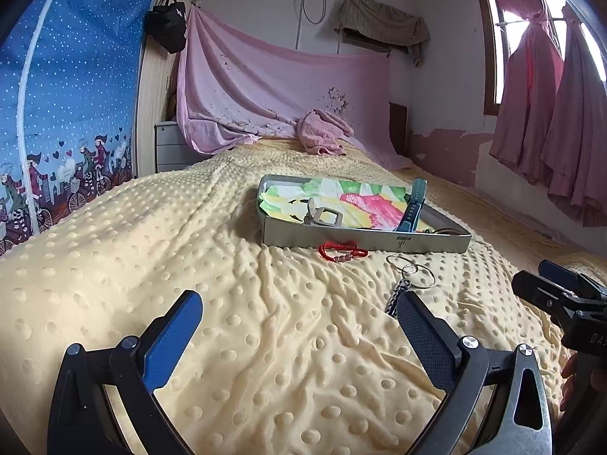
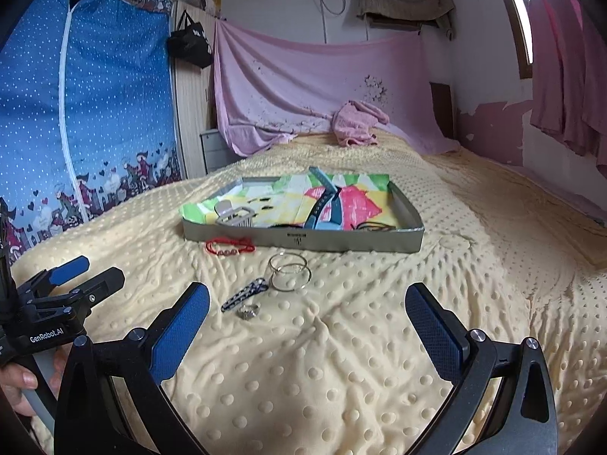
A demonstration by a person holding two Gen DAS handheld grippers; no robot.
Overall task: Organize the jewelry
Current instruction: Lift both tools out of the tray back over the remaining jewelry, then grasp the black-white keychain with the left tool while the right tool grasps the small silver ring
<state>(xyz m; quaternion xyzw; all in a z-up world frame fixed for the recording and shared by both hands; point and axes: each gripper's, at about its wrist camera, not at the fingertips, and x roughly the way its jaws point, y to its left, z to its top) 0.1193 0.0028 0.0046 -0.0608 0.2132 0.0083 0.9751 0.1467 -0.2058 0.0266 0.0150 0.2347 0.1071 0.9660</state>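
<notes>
Both grippers, right (image 2: 307,326) and left (image 1: 299,326), hover spread and empty above the bed (image 2: 341,379). Ring (image 2: 249,311), clip (image 2: 244,294), hoops (image 2: 290,271) and bracelet (image 2: 229,247) lie loose before the tray (image 2: 303,240). The soft, dimpled blanket may let the ring sink or skid from a pinch.

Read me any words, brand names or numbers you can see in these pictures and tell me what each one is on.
"GenRobot.AI": white print on the left gripper body, right wrist view.
"DAS": cut-off letters on the right gripper body, left wrist view.
Dark mark on the grey tray front wall: too small to read.
White print on the black bag hanging by the wardrobe: blurred, unreadable.
</notes>
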